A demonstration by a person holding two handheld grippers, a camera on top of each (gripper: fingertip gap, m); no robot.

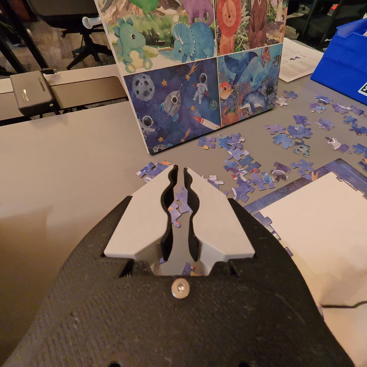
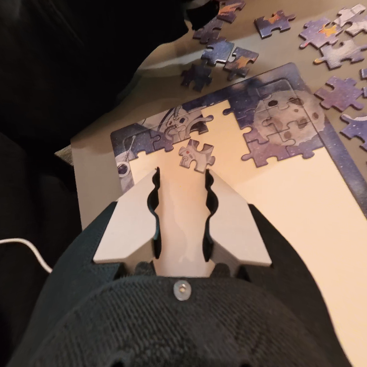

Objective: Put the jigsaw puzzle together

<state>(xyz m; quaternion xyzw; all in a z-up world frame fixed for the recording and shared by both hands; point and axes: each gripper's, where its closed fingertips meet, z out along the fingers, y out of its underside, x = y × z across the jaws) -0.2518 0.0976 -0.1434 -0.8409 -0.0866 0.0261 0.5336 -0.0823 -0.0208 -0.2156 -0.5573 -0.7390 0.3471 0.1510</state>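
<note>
It looks like an office: rolling chairs [image 1: 87,47] stand on carpet behind the grey table [image 1: 59,158], near a blue bin [image 1: 341,59].

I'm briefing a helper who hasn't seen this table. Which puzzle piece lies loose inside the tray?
Find the puzzle tray. On its bare cream floor, ahead of the open right hand-held gripper, lies one loose piece. It is pale grey with a red dot and joined to nothing.

Dim office corner behind a grey table

Grey tabletop [image 1: 59,158] under warm, low light; beyond its far edge, brown carpeted floor [image 1: 49,39], black swivel-chair base [image 1: 87,49], dark desk legs [image 1: 12,39], pale second desk [image 1: 83,87] with a black box [image 1: 31,93].
</note>
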